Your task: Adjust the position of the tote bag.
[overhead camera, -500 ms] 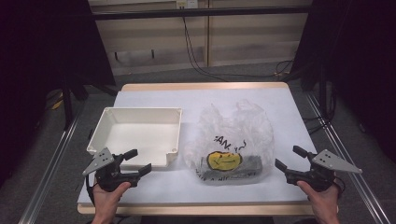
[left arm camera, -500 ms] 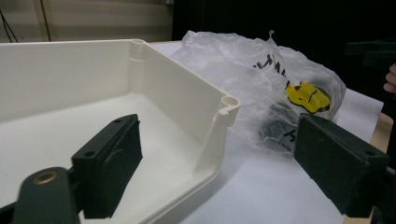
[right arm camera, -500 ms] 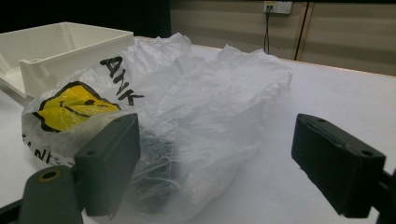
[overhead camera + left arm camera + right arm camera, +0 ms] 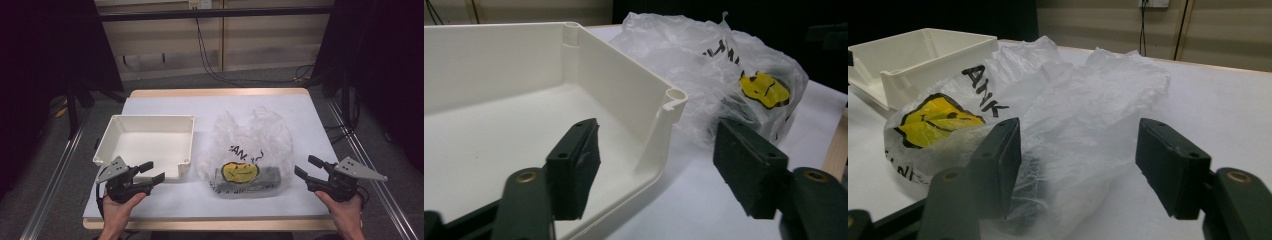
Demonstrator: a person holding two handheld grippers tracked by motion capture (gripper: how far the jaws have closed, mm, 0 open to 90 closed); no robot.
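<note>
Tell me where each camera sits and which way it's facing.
High view: above the person's side, looking forward and down on the table; forearms, left gripper, right gripper.
Left gripper view: along its open jaws at the white tray corner.
Right gripper view: along its open jaws at the plastic bag.
All share tray and bag.

The left hand-held gripper (image 4: 152, 172) sits low at the near left, gripped from below by the person's left hand (image 4: 117, 206), with the forearm rising from the bottom edge. Its jaws stand apart with nothing between them and point toward the right hand-held gripper (image 4: 306, 168). That one is held by the right hand (image 4: 345, 210) at the near right, its jaws likewise spread and empty, aimed back toward the left one. A grey three-cornered plate tops each.
</note>
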